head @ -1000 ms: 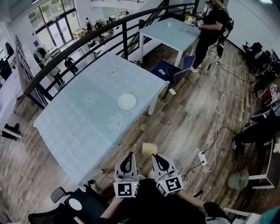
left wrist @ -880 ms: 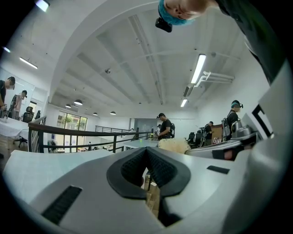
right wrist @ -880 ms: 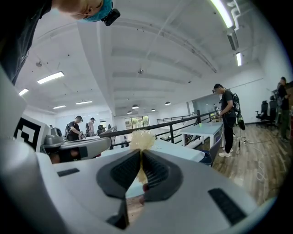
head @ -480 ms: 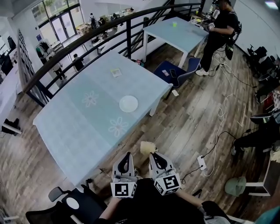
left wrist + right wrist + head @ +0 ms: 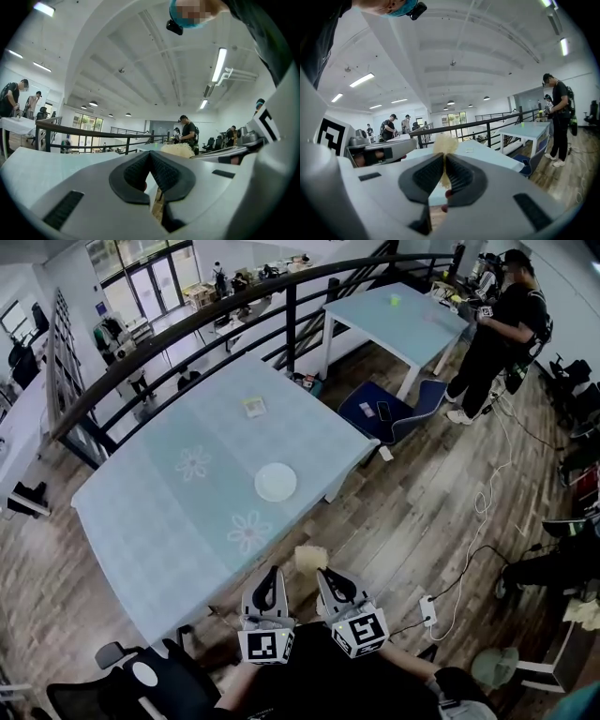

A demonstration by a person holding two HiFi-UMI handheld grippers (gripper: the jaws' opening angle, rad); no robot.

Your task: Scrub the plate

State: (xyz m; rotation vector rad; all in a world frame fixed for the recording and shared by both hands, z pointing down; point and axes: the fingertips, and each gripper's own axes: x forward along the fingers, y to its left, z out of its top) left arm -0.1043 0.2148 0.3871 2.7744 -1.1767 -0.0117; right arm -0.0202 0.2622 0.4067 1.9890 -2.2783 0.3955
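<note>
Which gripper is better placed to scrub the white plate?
The right gripper: its jaws are shut on the yellowish scrubber. The left gripper is shut on nothing. Both hang well short of the plate.

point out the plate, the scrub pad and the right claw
plate (image 5: 276,482), head view, middle of its white face
scrub pad (image 5: 445,143), right gripper view, its fluffy top end
right claw (image 5: 443,159), right gripper view, midway between its tips

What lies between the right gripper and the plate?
Head view: beyond the right gripper comes the sponge it grips, then bare table with a printed flower, up to the plate.
</note>
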